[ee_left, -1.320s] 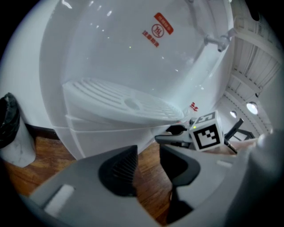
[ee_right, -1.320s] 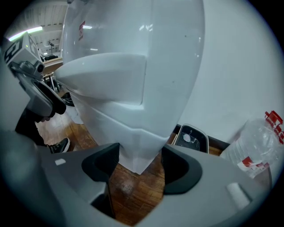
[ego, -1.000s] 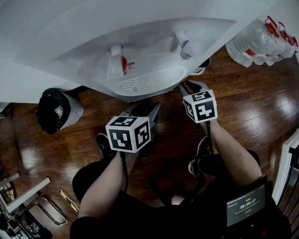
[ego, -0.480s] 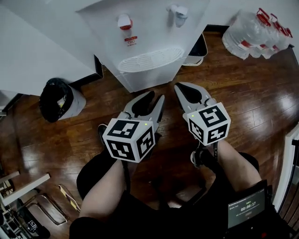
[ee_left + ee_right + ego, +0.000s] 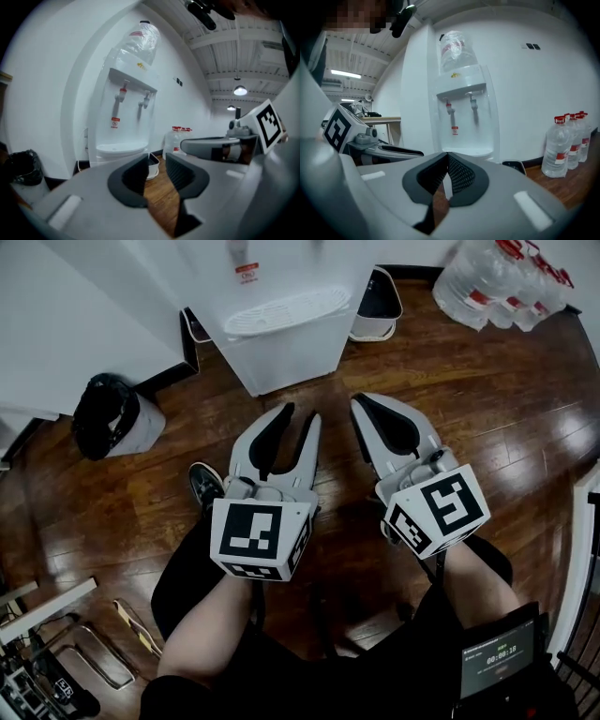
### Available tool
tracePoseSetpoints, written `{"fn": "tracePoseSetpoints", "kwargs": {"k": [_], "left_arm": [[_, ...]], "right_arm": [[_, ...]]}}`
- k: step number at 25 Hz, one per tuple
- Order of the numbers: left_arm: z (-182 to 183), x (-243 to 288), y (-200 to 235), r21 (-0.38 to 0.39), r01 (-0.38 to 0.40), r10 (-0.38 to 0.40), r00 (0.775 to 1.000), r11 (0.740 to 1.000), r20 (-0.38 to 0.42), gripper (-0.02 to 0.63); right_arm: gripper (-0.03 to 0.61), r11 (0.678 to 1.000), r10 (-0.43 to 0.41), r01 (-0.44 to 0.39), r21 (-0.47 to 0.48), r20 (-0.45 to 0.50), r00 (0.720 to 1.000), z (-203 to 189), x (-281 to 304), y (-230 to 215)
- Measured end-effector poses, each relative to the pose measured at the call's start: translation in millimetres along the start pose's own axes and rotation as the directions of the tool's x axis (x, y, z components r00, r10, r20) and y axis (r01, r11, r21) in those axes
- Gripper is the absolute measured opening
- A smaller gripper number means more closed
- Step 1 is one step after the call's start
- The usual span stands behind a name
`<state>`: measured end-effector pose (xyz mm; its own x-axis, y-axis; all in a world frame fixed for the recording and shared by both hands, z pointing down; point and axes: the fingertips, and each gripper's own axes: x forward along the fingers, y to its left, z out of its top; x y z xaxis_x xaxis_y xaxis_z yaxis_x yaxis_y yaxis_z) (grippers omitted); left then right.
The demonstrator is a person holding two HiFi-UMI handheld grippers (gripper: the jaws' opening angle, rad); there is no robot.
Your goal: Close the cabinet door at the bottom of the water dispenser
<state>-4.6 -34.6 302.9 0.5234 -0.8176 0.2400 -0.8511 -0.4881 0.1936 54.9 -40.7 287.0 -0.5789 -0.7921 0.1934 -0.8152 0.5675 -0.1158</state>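
Empty left tongs [image 5: 300, 418], just narrowing, stand part-open; empty right tongs [image 5: 364, 409] are closed. Well ahead stands the tall white plastic water dispenser [image 5: 281, 320]. Its bottom cabinet door [image 5: 289, 360] looks flush, but unlatched it could drift open.

Wooden floor [image 5: 525, 418]; black-lined bin [image 5: 111, 415] at ten o'clock; clear water bottles [image 5: 487, 282] at one o'clock; dark-topped white tray [image 5: 378, 306] at twelve; small lit screen [image 5: 502, 655] at five.
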Motion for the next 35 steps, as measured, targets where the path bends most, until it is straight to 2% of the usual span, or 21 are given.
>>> {"fn": "tracePoseSetpoints", "kwargs": {"k": [5,11,16,21,29,35], "left_arm": [[2,-32,-17,-0.026,-0.016,0.017,0.999,1.0,0.029,0.137],[-8,-61,-26,0.045,-0.052,0.049,0.997,0.998,0.057,0.129],[-14,-78,-24,0.035,-0.073,0.07,0.996,0.997,0.062,0.126],[-14,-86,-26,0.02,-0.074,0.073,0.996,0.997,0.06,0.126],[-3,-89,-35,0.043,-0.076,0.073,0.994,0.996,0.078,0.126],[-2,-84,-43,0.041,-0.052,0.049,0.996,0.998,0.072,0.126]], "right_arm": [[0.005,0.999,0.0,0.002,-0.032,0.055,0.998,7,-28,22],[0.005,0.998,0.005,-0.002,-0.059,0.058,0.998,-5,-50,49],[0.004,0.999,0.011,-0.009,-0.052,0.054,0.998,-10,-55,62],[0.005,0.998,0.01,-0.007,-0.067,0.041,0.999,-13,-57,70],[0.005,0.997,0.019,-0.015,-0.082,0.048,0.999,-7,-63,72],[0.005,0.997,0.014,-0.011,-0.078,0.035,0.999,-9,-66,67]]}}
